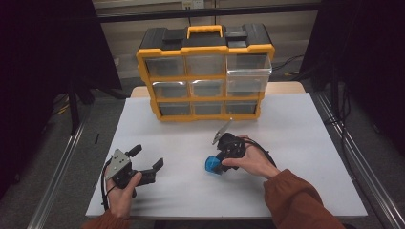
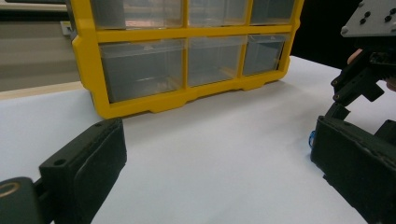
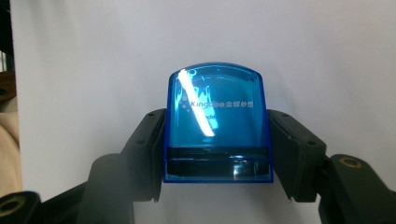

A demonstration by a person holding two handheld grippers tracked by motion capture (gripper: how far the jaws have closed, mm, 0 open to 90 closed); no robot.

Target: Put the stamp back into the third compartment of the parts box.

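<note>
Between the right gripper's (image 3: 217, 154) jaws, a translucent blue plastic box (image 3: 217, 126) sits clamped, near-centre on the white table (image 1: 296, 143). Left gripper (image 1: 154, 171) rests open, empty. Yellow drawer organizer's (image 1: 205, 71) top-right drawer (image 1: 248, 67) juts out; stowing seems undone.

The white surface (image 1: 296, 143) lies bare between the two grippers and the yellow drawer cabinet (image 1: 205, 71), which stands across its far middle. One clear drawer (image 1: 249, 71) at the cabinet's top right juts out over the surface. The left gripper (image 1: 145, 162), jaws wide apart, has bare surface ahead of it up to the cabinet's foot. The right gripper (image 1: 215, 164), clamped on a blue box (image 3: 217, 123), stands to its right, with bare surface between them.
</note>
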